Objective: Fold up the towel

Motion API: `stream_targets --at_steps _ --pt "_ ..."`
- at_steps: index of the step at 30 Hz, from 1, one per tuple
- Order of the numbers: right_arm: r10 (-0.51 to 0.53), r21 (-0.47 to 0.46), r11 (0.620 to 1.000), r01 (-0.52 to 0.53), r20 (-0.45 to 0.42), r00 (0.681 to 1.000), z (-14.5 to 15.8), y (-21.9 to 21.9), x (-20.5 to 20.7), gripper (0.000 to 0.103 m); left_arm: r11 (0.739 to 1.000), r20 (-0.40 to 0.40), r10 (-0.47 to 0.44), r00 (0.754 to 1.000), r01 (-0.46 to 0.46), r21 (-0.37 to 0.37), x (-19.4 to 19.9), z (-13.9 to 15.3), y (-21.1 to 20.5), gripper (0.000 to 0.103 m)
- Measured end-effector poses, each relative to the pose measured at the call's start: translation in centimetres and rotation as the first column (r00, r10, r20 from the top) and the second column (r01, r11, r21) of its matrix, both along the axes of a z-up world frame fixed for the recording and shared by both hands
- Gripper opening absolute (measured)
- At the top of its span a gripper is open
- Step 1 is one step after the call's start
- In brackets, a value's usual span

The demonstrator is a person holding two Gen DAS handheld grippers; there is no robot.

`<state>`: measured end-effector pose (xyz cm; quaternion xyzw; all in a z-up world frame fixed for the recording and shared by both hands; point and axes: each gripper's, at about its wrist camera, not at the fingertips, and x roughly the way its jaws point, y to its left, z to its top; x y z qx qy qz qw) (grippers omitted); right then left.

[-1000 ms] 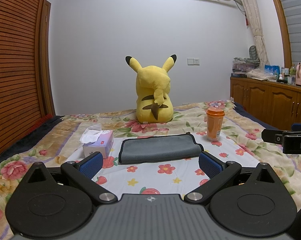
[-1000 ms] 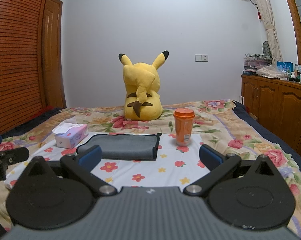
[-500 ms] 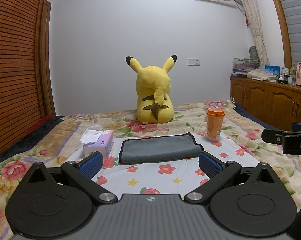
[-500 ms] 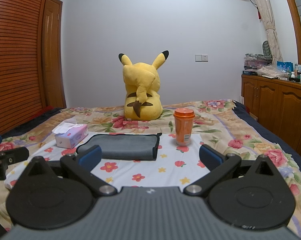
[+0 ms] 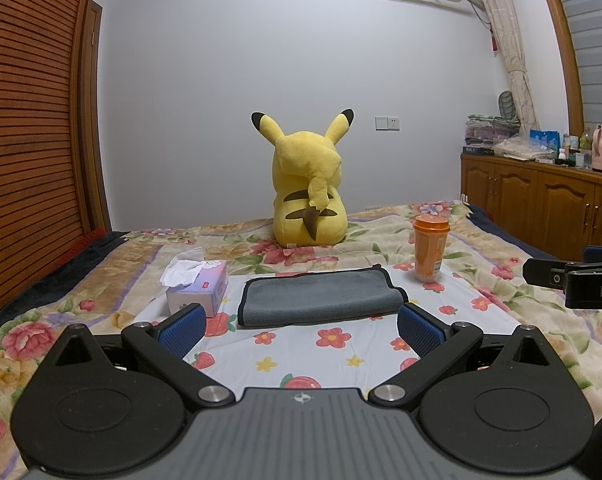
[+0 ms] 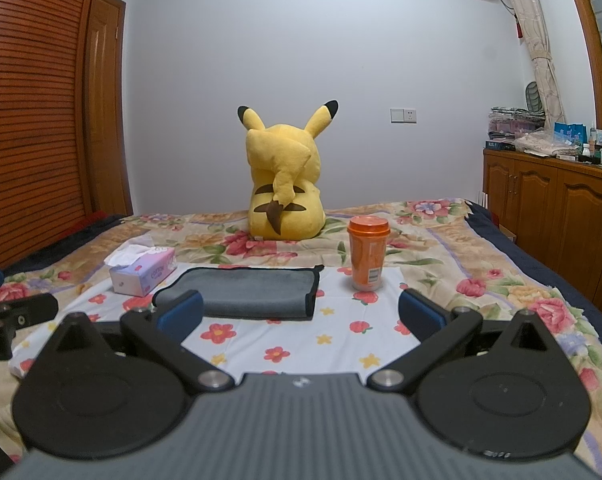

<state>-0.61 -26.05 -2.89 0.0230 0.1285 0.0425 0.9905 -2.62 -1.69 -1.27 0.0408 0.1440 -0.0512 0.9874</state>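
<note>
**Bed-top inventory — folded towel, both grippers standing off**

Listed left to right as they lay before the jaws.

1. Left gripper [image 5: 301,330] — one. Jaws stood wide, nothing between them; blue pads [image 5: 181,328] framed the towel's near edge without touching it. Judged a resting or stand-off pose, not a grasp.

2. Tissue box [image 5: 199,290] — one. Lay beyond the left gripper's left jaw, just beside the towel's left edge, a white tissue pulled up from its slot. Apparently clutter, kept off the working patch.

3. Towel [image 5: 319,296] — one, grey with dark binding. Lay flat straight ahead of the left gripper's open jaws; from the right wrist camera the towel [image 6: 245,292] sat ahead of the left jaw, its near-left corner hidden behind that pad. It looked doubled over, with a rounded fold along the near side and the bound edges gathered at the right — judged at least one fold made; whether more was wanted cannot be told.

4. Plush toy [image 5: 307,192] — one, yellow, upright, well beyond the towel, back turned.

5. Orange cup [image 5: 429,248] — one, lidded, upright, beyond the left gripper's right jaw, near the towel's right corner but apart from it.

6. Right gripper [image 6: 301,314] — one. Jaws likewise wide and holding nothing, short of the towel.

All rested on one floral sheet [image 5: 333,360] over the bed.
</note>
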Motion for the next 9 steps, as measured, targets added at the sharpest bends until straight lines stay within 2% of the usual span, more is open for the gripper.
stream_targets --at_steps 9 --pt "0.001 -0.001 1.0 -0.001 0.0 1.0 0.0 0.01 0.0 0.103 1.0 0.0 0.001 1.0 -0.001 0.003 0.02 -0.03 0.03 0.103"
